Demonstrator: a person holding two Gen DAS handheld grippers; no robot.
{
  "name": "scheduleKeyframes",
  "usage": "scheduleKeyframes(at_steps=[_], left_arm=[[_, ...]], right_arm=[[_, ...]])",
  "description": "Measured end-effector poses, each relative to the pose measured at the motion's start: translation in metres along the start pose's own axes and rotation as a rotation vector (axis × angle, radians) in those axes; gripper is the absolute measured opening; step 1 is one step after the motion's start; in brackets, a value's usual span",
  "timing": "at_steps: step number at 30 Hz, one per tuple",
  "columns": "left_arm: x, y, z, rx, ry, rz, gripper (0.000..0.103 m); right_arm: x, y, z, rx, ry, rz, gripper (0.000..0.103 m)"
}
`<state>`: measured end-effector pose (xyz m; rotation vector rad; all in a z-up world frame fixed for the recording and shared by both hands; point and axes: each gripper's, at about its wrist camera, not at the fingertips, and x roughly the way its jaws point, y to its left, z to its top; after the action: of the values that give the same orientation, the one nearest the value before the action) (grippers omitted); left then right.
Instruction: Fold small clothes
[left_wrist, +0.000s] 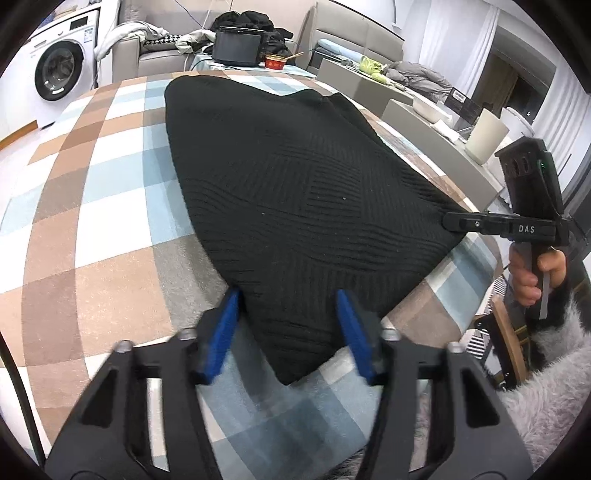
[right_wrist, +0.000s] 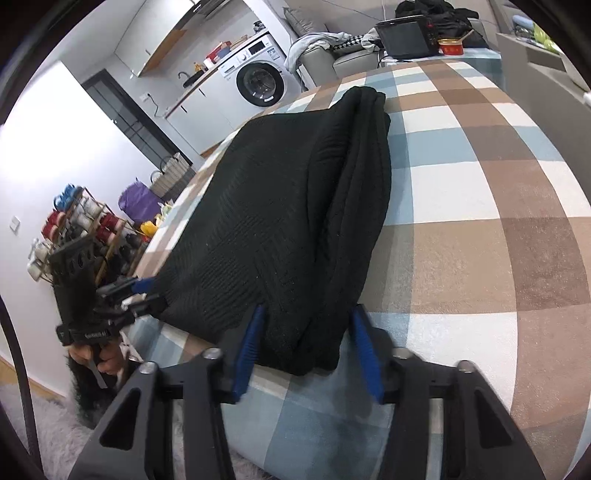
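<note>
Blue-padded fingers (left_wrist: 225, 328) of the left gripper (left_wrist: 288, 325) sit nearest the lens, spread wide and released, straddling the near corner of the black sweater (left_wrist: 295, 192) without pinching it. That sweater is folded into a thick pad lying flat on the checkered blanket (left_wrist: 92, 206), and everything else is easiest placed against it.

Over on the sweater's other near corner, the right gripper (right_wrist: 306, 343) is the same story: jaws apart, one finger on each side of the folded edge, nothing squeezed. From the left view that gripper (left_wrist: 454, 223) pokes in sideways with its tip touching the sweater's edge.

Sweater's long fold (right_wrist: 369, 192) runs away from the right camera, rolled and bulky. Beyond that fold the blanket has lots of bare squares. On the sweater's opposite side the blanket's edge comes up quick. Past the sweater's far end sit a washing machine (right_wrist: 260, 79), a black box (left_wrist: 238, 46) and a red bowl (left_wrist: 275, 62), well apart from it.
</note>
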<state>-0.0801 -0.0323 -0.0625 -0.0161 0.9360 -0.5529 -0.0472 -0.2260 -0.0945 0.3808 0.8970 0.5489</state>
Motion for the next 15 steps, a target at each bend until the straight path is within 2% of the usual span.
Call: scheduleKeyframes(at_steps=[4, 11, 15], left_arm=[[-0.002, 0.007, 0.004, -0.027, -0.013, -0.011, 0.022], [0.008, 0.01, 0.019, -0.03, -0.046, 0.03, 0.02], [0.017, 0.016, 0.032, -0.038, -0.056, 0.081, 0.02]], right_arm=[[0.003, 0.008, -0.001, -0.033, -0.019, -0.031, 0.032], [0.01, 0.014, 0.007, -0.046, -0.045, -0.089, 0.031], [0.017, 0.013, 0.019, -0.034, -0.051, -0.103, 0.031]])
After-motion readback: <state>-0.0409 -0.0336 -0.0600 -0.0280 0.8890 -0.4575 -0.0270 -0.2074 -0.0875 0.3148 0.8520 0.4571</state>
